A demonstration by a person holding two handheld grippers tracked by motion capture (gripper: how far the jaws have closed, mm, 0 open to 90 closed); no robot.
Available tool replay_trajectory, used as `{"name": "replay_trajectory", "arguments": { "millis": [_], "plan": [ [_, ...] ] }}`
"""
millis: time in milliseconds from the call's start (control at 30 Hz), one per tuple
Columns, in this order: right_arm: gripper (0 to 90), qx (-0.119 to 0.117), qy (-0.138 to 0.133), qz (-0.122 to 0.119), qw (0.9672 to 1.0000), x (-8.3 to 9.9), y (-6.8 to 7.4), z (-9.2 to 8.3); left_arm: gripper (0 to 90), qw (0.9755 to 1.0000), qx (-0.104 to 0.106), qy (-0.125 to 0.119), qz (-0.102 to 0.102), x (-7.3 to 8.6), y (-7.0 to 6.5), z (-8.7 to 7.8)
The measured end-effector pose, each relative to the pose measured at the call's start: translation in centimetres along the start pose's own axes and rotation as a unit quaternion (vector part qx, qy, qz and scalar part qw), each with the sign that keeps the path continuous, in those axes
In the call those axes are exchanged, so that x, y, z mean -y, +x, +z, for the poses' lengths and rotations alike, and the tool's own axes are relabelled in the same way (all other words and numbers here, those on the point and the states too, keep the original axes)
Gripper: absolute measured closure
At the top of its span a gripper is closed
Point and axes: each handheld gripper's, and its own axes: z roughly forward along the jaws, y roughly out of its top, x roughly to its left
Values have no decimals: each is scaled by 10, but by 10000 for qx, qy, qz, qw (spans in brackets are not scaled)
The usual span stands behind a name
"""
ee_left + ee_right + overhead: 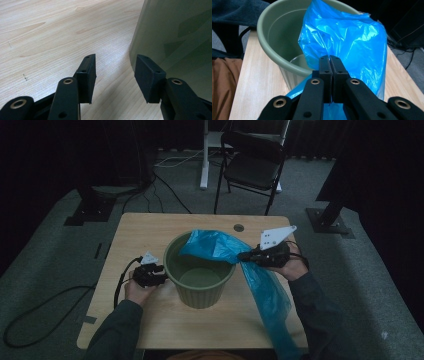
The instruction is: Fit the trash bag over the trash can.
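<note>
Lining the bin: blue bag is thin, glossy, crinkly film, semi-translucent. One end is draped over the far-right rim of the green bin; the rest trails down the bin's right side, across the table and off its near edge. In the right gripper view the film bunches up in creased folds above the rim.

My right gripper is clamped on a fold of the bag just at the right rim, jaws pressed together with plastic pinched between them. My left gripper sits on the table against the bin's left wall, jaws spread, holding nothing; in the left gripper view one pad looks just beside or touching the wall, can't tell which.

Step, as I judge it: getting the bag mouth over the bin, not opened yet. Next move likely needs the left to brace the bin or catch the opposite edge of the film, while the right pulls the mouth across. Film is slippery and will likely slide off the rim unless tensioned.

Bin: smooth matte plastic, round, tapered, rolled lip, ribbed lower wall, empty inside. Table: pale wood-grain laminate with a cable hole far right. Folding chair beyond, on grey carpet.
</note>
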Motion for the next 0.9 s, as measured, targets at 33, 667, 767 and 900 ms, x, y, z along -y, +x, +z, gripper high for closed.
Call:
{"name": "replay_trajectory", "arguments": {
  "millis": [33, 667, 767, 900],
  "plan": [
    [889, 0, 0, 0, 10000, 0, 0, 0, 519, 10000, 7, -1, 3, 0, 0, 0],
    [885, -407, 572, -116, 9975, -20, -8, 44, 524, 10000, 50, -34, 19, -1, 0, -2],
    [884, -442, 613, -144, 9970, -25, -10, 52, 524, 10000, 48, -37, 20, -1, 0, -2],
    [883, -490, 651, -164, 9965, -32, -12, 66, 524, 10000, 49, -40, 23, -1, 0, -2]
  ]
}}
